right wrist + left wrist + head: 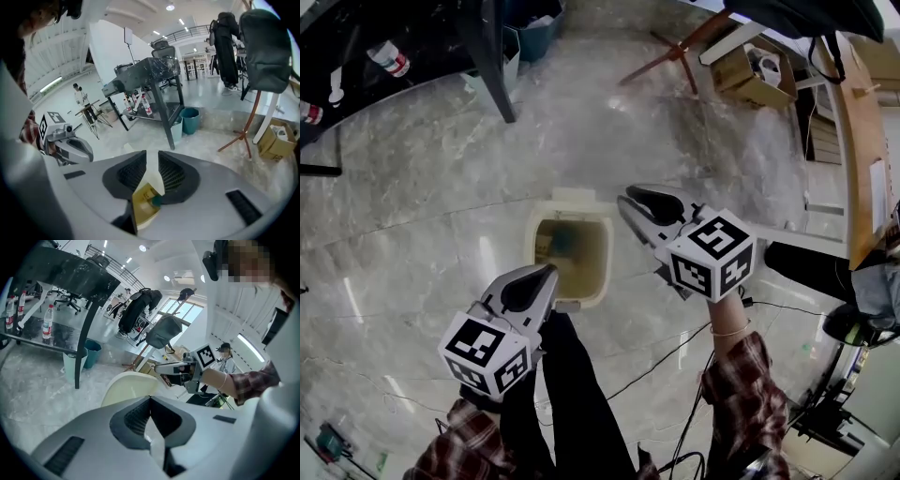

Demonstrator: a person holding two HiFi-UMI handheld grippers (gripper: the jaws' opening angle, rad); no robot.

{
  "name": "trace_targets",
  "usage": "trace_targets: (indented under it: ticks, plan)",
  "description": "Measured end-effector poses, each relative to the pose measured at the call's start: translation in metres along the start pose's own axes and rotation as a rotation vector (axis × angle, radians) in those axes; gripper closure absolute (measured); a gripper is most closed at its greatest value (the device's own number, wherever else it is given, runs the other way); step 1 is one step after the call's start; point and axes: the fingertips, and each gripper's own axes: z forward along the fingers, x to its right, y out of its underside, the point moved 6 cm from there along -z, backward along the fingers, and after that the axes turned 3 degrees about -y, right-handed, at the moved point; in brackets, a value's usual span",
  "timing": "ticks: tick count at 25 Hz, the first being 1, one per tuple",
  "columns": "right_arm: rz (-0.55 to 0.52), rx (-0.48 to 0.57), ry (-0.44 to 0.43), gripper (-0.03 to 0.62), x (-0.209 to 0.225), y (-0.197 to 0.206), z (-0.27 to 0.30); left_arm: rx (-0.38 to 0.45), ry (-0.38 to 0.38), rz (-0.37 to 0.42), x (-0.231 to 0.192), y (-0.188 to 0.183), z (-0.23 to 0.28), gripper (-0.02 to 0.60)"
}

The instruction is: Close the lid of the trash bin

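Standing on the marble floor (422,187), the cream trash bin (529,246) is seen from above with its mouth uncovered and its lid (572,197) raised at the far rim. A brownish inside is shown, with something teal low down that cannot be made out.

The left gripper (549,272) is held over the bin's near left corner. Its jaws are brought together at the tips and nothing is held between them. The right gripper (630,204) is held just beside the bin's far right corner, near the lid. Its jaws are parted by a narrow slit, through which the bin's inside is glimpsed, and nothing is gripped.

Bare floor is left at the bin's left side and beyond its far edge. A dark table leg (492,66) and a teal bucket (534,28) are set well apart from it at the far left, and a cardboard box (748,73) at the far right. Thin cables (670,356) are laid across the floor by the near right side, beside the person's trouser leg (577,384).
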Motion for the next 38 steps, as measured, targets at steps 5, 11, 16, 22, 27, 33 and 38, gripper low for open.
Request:
trace_targets:
  ticks: [5, 11, 16, 22, 27, 33, 38]
  plan:
    - [-0.003, -0.080, -0.143, 0.519, 0.005, -0.005, 0.013, -0.012, -0.004, -0.022, -0.006, 0.004, 0.007, 0.571]
    - [0.041, -0.141, -0.287, 0.519, 0.006, 0.002, 0.027, -0.013, -0.003, -0.034, -0.008, 0.005, 0.011, 0.571]
    - [0.124, -0.127, -0.334, 0.520, 0.002, 0.010, 0.026, -0.006, 0.001, -0.037, -0.008, 0.006, 0.007, 0.571]
    - [0.117, -0.146, -0.351, 0.528, -0.020, 0.026, 0.020, -0.010, -0.002, -0.034, -0.005, 0.009, 0.000, 0.571]
    - [0.076, -0.143, -0.340, 0.537, -0.046, 0.046, 0.013, -0.019, -0.008, -0.031, -0.003, 0.017, -0.006, 0.571]
    - [0.118, -0.087, -0.271, 0.542, -0.069, 0.074, 0.005, -0.051, -0.001, -0.027, 0.001, 0.034, -0.010, 0.571]
    - [0.105, -0.110, -0.224, 0.549, -0.095, 0.103, 0.006, -0.077, 0.013, -0.034, -0.002, 0.049, -0.010, 0.571]
